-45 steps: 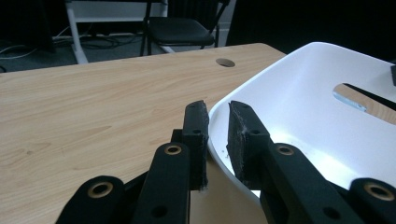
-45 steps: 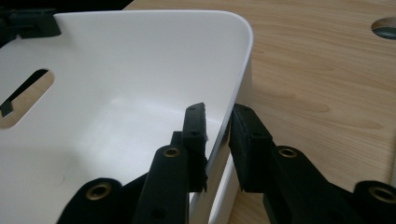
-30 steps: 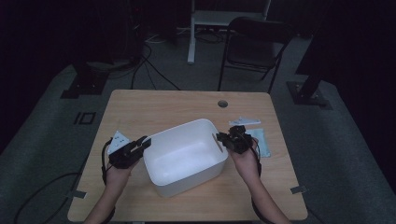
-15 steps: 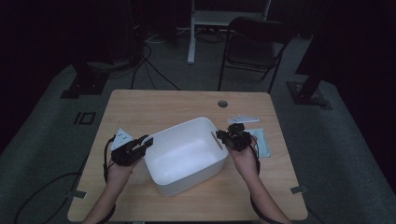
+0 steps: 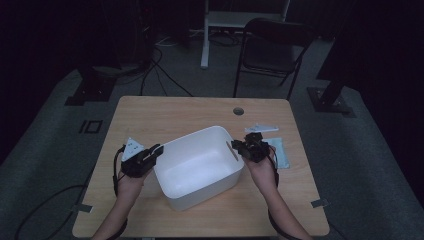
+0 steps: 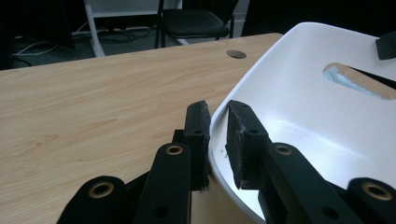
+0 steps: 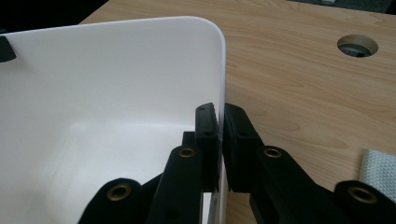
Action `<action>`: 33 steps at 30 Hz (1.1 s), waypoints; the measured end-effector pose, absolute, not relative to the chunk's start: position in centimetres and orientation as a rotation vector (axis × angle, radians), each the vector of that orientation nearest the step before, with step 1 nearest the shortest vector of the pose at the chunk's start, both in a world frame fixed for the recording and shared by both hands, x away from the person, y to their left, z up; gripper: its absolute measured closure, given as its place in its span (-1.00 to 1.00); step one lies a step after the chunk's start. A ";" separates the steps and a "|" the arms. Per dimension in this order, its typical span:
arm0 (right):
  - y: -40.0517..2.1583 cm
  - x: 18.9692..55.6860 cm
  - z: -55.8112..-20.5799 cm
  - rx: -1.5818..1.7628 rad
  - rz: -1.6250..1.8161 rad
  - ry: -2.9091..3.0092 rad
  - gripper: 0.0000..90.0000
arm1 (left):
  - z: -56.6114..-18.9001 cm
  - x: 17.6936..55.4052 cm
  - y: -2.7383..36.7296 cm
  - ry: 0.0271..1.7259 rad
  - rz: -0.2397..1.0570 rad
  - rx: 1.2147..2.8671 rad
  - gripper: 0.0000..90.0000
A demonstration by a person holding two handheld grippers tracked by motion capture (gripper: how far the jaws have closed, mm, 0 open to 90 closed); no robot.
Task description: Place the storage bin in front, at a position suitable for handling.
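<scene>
**Both grippers at the rims of a white tub**

A white plastic tub (image 5: 199, 167) sits near the middle of the wooden table (image 5: 165, 115). The right gripper (image 7: 221, 135) is clamped on the tub's wall, one jaw inside and one outside. The left gripper (image 6: 217, 135) straddles the opposite rim; its jaws have just been closing, with a small gap still visible beside the wall. A pale packet (image 5: 278, 151) lies just beyond the right hand. No writing or brand can be read anywhere.
</scene>
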State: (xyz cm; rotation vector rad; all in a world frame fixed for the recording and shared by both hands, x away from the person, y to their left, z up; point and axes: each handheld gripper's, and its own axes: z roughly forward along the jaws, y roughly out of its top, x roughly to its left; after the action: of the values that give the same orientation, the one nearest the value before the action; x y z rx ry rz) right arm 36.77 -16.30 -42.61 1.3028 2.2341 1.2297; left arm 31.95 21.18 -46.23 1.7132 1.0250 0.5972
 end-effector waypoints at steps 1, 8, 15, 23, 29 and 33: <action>-16.3 36.8 -42.6 1.302 1.231 2.235 0.89 | -46.2 32.0 21.2 1.024 0.601 1.714 0.76; -16.4 36.9 -42.5 1.305 1.229 2.241 0.88 | -46.1 33.0 21.3 1.016 0.592 1.727 0.76; -16.8 37.0 -42.6 1.327 1.266 2.249 0.83 | -45.9 34.1 22.0 0.971 0.497 1.765 0.76; -17.0 36.6 -42.6 1.323 1.278 2.247 0.84 | -45.5 33.9 22.2 0.991 0.471 1.805 0.63; -17.0 36.5 -42.6 1.318 1.272 2.244 0.84 | -45.4 33.4 23.0 0.997 0.424 1.787 0.48; -17.0 36.4 -42.6 1.323 1.273 2.240 0.84 | -45.6 33.4 23.1 0.986 0.404 1.784 0.42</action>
State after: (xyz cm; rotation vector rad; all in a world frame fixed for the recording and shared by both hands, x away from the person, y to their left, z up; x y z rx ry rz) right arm 36.36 -16.97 -42.56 1.3230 2.2395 1.2725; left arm 33.44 23.09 -45.58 1.7838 0.9858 0.4039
